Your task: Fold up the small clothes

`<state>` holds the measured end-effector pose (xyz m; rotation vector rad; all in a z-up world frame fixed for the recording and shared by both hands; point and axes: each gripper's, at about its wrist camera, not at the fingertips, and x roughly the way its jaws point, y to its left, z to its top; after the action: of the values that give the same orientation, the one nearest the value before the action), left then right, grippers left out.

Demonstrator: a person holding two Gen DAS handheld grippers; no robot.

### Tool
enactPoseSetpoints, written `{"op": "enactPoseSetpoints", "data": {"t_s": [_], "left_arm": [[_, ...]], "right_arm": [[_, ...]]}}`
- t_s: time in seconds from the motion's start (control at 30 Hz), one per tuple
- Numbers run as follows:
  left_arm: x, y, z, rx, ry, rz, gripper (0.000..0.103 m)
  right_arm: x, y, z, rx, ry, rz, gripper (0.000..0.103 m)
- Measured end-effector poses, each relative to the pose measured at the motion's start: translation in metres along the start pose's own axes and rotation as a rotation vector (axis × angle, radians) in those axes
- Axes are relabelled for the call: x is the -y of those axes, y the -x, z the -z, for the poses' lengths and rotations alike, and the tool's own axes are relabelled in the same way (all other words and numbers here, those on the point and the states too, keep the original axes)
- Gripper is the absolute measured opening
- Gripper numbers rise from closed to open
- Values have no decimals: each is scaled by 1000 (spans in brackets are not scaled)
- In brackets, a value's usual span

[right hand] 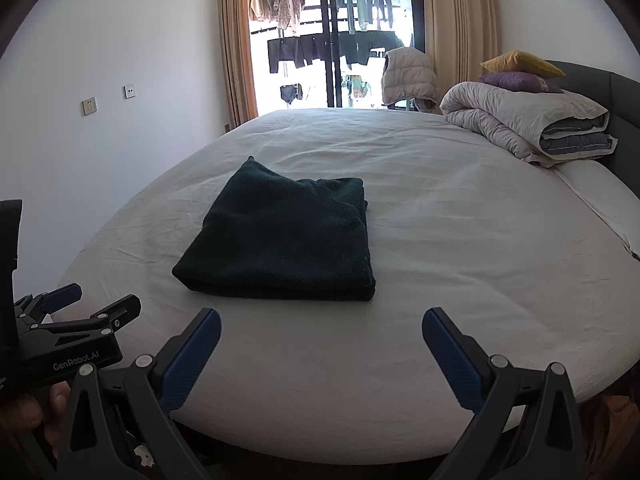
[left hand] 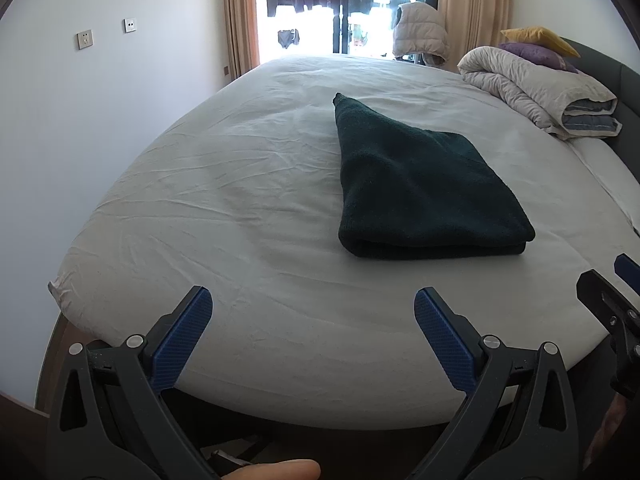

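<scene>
A dark green fleece garment [left hand: 420, 188] lies folded into a thick packet on the white bed sheet [left hand: 240, 220], with one corner sticking out at its far end. In the right wrist view the same garment [right hand: 288, 236] sits left of centre. My left gripper [left hand: 314, 300] is open near the bed's front edge, well short of the garment, with nothing between its blue pads. My right gripper [right hand: 322, 320] is open too, just in front of the garment and holding nothing. The left gripper [right hand: 90, 300] also shows at the left of the right wrist view.
A rolled grey duvet [right hand: 528, 124] with a purple pillow [right hand: 516, 80] and a yellow pillow [right hand: 520, 62] lies at the bed's far right, against a dark headboard [right hand: 608, 88]. A puffy vest [right hand: 408, 76] hangs by the balcony door. A white wall [right hand: 100, 100] runs along the left.
</scene>
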<state>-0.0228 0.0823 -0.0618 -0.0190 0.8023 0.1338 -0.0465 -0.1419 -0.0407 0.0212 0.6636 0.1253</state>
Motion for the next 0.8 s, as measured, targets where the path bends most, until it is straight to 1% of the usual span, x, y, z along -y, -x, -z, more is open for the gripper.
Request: {"op": "enactPoseSetpoints", "data": {"t_s": [0.8], "left_arm": [[3, -16, 9, -37, 2, -4, 103]], "right_arm": [[5, -12, 10, -46, -23, 3, 103]]}}
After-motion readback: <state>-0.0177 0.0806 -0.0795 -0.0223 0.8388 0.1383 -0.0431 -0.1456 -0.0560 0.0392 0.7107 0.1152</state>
